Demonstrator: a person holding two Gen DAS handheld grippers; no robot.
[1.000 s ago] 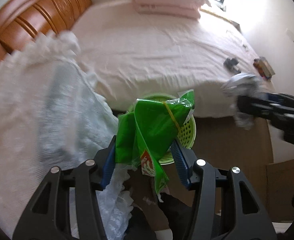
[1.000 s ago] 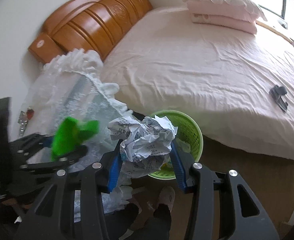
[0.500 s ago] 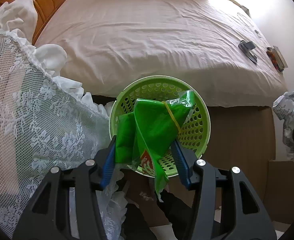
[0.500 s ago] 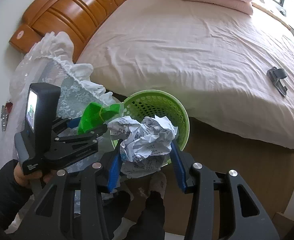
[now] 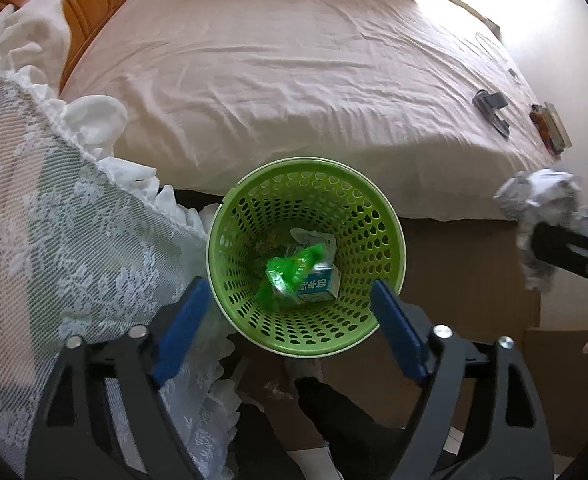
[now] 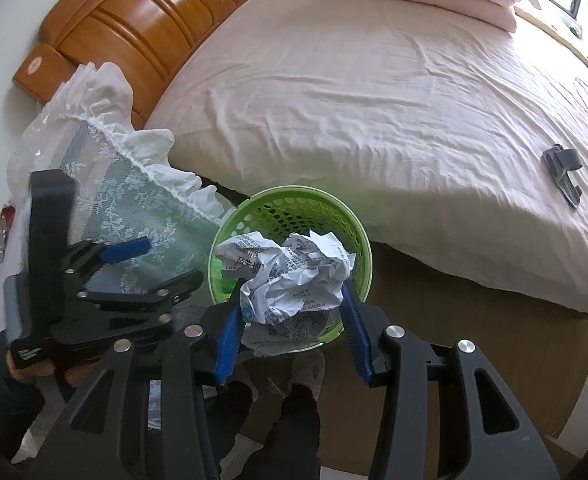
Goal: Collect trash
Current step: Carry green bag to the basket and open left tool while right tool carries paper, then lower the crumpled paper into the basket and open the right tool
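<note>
My left tongs [image 5: 290,312] hung right above the round green perforated plastic basket [image 5: 390,236] that stood on the floor against the side of the bed, and their blue jaws were spreading apart with nothing between them. The crumpled green plastic wrapper [image 5: 290,270] lay at the bottom of the basket beside a small white-and-blue carton [image 5: 320,286], so I judged that piece of trash delivered. My right tongs [image 6: 290,312] were clenched on the crumpled ball of printed white paper [image 6: 290,276], which hung over the basket's near rim; that piece had yet to be let go. On the pale pink bedsheet [image 5: 286,80] a dark grey clip-like thing [image 5: 492,110] and a small reddish-brown packet [image 5: 546,128] lay near the far edge; whether they counted as trash I could not tell. Only the left view looked down into the basket and showed what lay inside; in the right view the paper ball hid the bottom. The right view alone showed the left tongs from the side, over the white lace cloth [image 6: 134,200], with a hand [image 6: 30,372] beneath them.
</note>
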